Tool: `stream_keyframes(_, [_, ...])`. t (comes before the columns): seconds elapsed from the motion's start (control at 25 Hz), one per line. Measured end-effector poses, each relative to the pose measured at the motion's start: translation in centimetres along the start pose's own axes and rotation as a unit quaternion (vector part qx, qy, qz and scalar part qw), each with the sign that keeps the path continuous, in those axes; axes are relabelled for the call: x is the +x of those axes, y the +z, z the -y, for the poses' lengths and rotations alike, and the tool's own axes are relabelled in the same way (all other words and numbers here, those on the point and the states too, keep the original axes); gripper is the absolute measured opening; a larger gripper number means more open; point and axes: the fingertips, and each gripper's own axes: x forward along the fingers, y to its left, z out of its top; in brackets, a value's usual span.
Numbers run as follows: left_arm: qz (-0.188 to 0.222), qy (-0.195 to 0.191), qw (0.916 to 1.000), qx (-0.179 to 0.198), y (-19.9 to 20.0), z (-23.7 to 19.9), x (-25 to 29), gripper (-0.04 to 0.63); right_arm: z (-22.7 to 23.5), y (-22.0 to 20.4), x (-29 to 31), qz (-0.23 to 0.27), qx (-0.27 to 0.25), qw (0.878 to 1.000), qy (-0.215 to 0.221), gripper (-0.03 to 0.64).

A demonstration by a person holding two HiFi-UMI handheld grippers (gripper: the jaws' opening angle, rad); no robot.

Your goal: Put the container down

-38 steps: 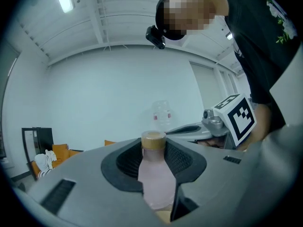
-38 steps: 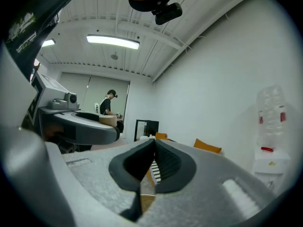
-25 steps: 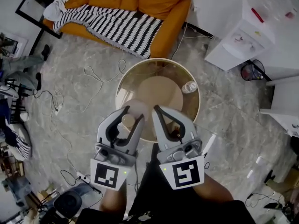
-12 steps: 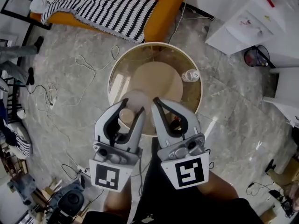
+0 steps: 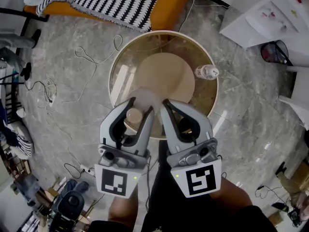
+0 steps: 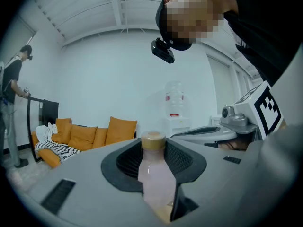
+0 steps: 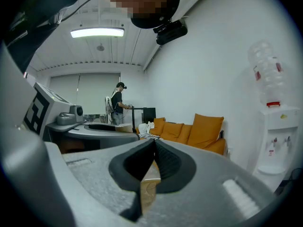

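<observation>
**Q:** Head view first, where's your container at?

**A:** It's in your left gripper (image 5: 139, 106). Only the tan cap of the container (image 5: 133, 116) shows between the jaws, over the near edge of the round bench (image 5: 164, 76). Can't tell if its base touches the bench, since the jaws cover it. Your right gripper (image 5: 166, 103) is just beside it, and a small bottle (image 5: 206, 72) sits near the bench's right rim.

**Q:** Left gripper view?

**A:** Jaws clamped on the pinkish body, with its bottom hidden behind the jaws.

**Q:** Right gripper view?

**A:** Jaws meet at the tips with nothing between them, only a tan sliver through the gap below.
</observation>
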Motion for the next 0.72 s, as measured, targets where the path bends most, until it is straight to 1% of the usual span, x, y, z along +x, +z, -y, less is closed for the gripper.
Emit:
stream_keyframes(0.2, [-0.015, -0.011, 0.9998, 0.008, -3.9, 0.1, 0.7, 0.147, 0.1, -3.7, 0.9, -0.015, 0.004, 1.0, -0.001, -0.003])
stream_keyframes(0.48, [-0.026, -0.02, 0.9995, 0.0, -9.1, 0.0, 2.9, 0.148, 1.0, -9.5, 2.1, -0.047, 0.007, 0.999, -0.001, -0.003])
stream_keyframes(0.72, [-0.039, -0.042, 0.9983, 0.012, -13.5, 0.1, 3.5, 0.147, 0.8, -13.6, 3.2, -0.048, 0.011, 0.999, -0.012, -0.003])
